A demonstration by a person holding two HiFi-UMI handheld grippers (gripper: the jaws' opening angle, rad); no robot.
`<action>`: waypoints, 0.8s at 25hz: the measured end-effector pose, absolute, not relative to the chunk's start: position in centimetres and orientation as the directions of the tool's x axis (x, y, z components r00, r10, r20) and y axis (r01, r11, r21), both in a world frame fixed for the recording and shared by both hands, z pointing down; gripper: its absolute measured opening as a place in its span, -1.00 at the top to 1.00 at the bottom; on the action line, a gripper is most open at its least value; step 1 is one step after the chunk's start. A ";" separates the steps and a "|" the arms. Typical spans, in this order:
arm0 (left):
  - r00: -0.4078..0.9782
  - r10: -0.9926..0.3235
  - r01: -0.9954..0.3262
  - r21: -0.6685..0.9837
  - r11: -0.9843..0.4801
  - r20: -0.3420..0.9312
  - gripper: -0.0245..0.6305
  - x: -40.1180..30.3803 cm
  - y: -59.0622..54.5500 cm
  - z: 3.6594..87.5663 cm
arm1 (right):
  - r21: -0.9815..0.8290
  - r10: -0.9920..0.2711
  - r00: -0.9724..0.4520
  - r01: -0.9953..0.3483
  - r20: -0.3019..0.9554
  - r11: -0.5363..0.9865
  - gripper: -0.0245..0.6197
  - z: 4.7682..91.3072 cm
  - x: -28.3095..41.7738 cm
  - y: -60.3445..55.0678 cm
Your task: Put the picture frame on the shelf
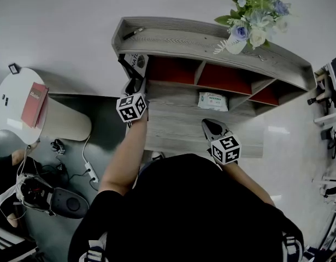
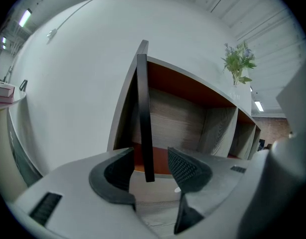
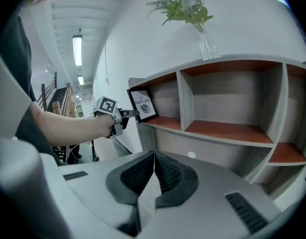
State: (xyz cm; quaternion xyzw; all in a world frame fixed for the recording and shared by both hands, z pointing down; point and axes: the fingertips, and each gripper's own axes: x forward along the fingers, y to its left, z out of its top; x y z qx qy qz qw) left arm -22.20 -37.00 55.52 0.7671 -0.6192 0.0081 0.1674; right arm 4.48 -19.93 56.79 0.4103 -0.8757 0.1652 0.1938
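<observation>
Your left gripper point(image 2: 149, 157) is sitting with its jaws apart around the picture frame point(image 2: 143, 108). The frame is showing edge-on as a thin black bar between the pads with a gap on each side, so nothing is clamping it. It is standing roughly upright in the leftmost compartment of the shelf point(image 2: 180, 116), at the upper left of the unit in the head view, close to the front lip.

That is where the trouble is likely waiting. If you are backing out at a slant or rolling your wrist, one jaw could catch the frame's edge and drag it forward over the lip. I cannot tell whether a prop is bracing it from behind, so it may also be leaning on very little and could tip once you are clear. Draw straight back along the line of the jaws, keeping the gap even on both sides.

Further right, your right gripper point(image 3: 153, 168) is hovering in front of the middle of the shelf with its jaws together on nothing, too far away to steady a toppling frame. The vase of flowers point(image 1: 249, 23) is standing on top at the upper right, well apart from the frame. Only a hard knock to the whole shelf would be putting it at risk.
</observation>
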 end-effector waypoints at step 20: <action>0.252 -0.960 -0.955 0.189 -0.227 0.124 0.33 -20.9 -32.9 51.1 | -0.182 -0.612 -0.631 -0.752 0.477 0.633 0.88 57.0 4.9 -20.3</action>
